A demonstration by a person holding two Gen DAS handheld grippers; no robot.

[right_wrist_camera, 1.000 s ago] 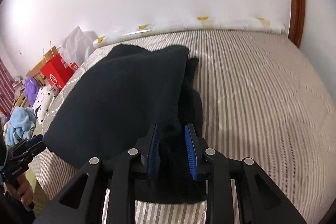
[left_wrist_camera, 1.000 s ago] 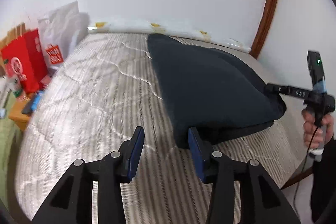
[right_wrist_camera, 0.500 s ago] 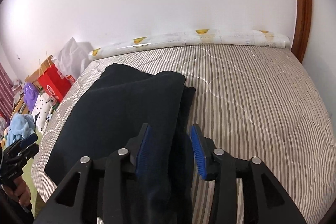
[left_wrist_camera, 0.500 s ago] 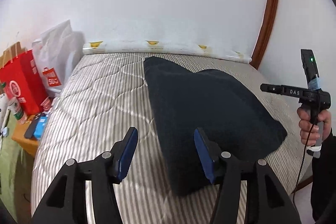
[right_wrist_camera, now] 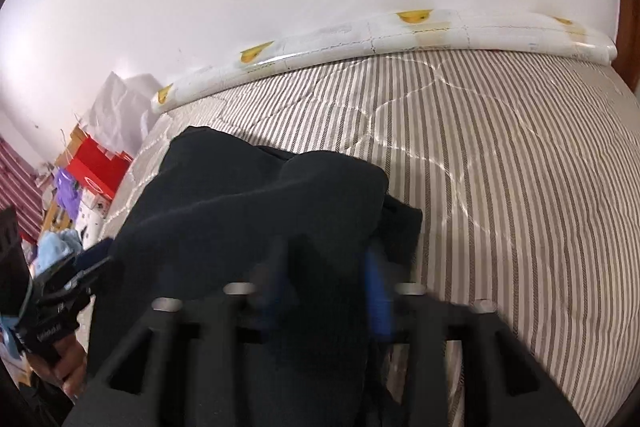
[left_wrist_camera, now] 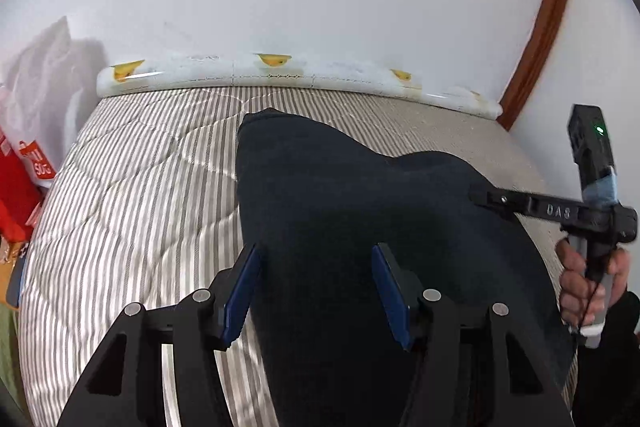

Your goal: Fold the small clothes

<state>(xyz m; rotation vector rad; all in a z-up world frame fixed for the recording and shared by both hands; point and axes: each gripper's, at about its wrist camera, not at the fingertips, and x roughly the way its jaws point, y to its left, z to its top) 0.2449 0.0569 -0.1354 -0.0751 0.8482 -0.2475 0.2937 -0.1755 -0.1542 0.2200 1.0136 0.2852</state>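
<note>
A dark navy garment lies folded on the striped mattress. My left gripper is open, its blue pads wide apart, with the garment's near edge lying between them. In the right wrist view the garment is bunched up close to the camera. My right gripper is open, its blurred blue pads on either side of a fold of the cloth. The right gripper also shows in the left wrist view, over the garment's right edge. The left gripper shows at the left edge of the right wrist view.
A white bolster with yellow prints lies along the wall at the mattress's far edge. Red and white bags stand left of the bed. A wooden door frame is at the right. Boxes and clothes crowd the floor.
Both grippers moved forward over the garment. The right gripper opened wider, letting go of the fold it held a second ago. The left jaws spread further apart.
</note>
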